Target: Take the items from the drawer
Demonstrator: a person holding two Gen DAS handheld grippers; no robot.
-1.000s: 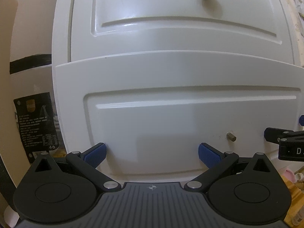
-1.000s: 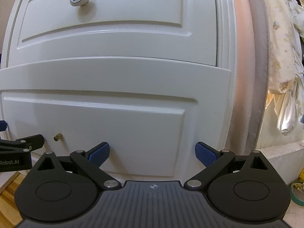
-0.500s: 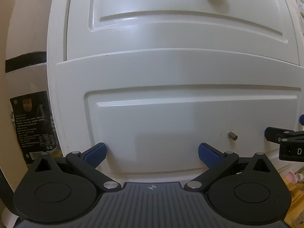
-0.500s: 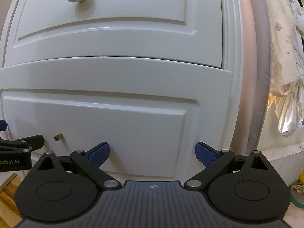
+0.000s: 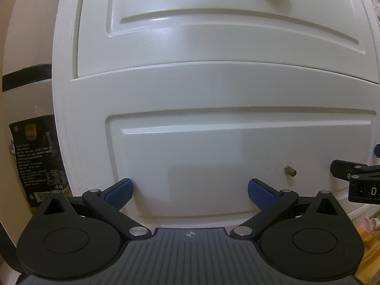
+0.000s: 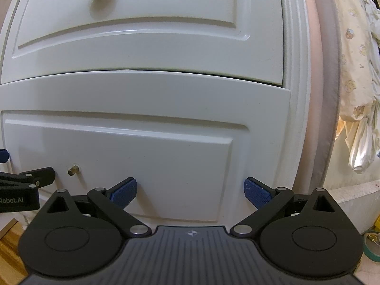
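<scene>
Lower drawer (image 5: 213,90) seemingly touches both hand-held grippers.

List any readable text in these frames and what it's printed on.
"Robot.AI": on the left gripper body, seen in the right wrist view.
"D": cut off at the frame edge, on the right gripper body, seen in the left wrist view.
Black label beside the cabinet: several printed lines, too small to read.
</scene>
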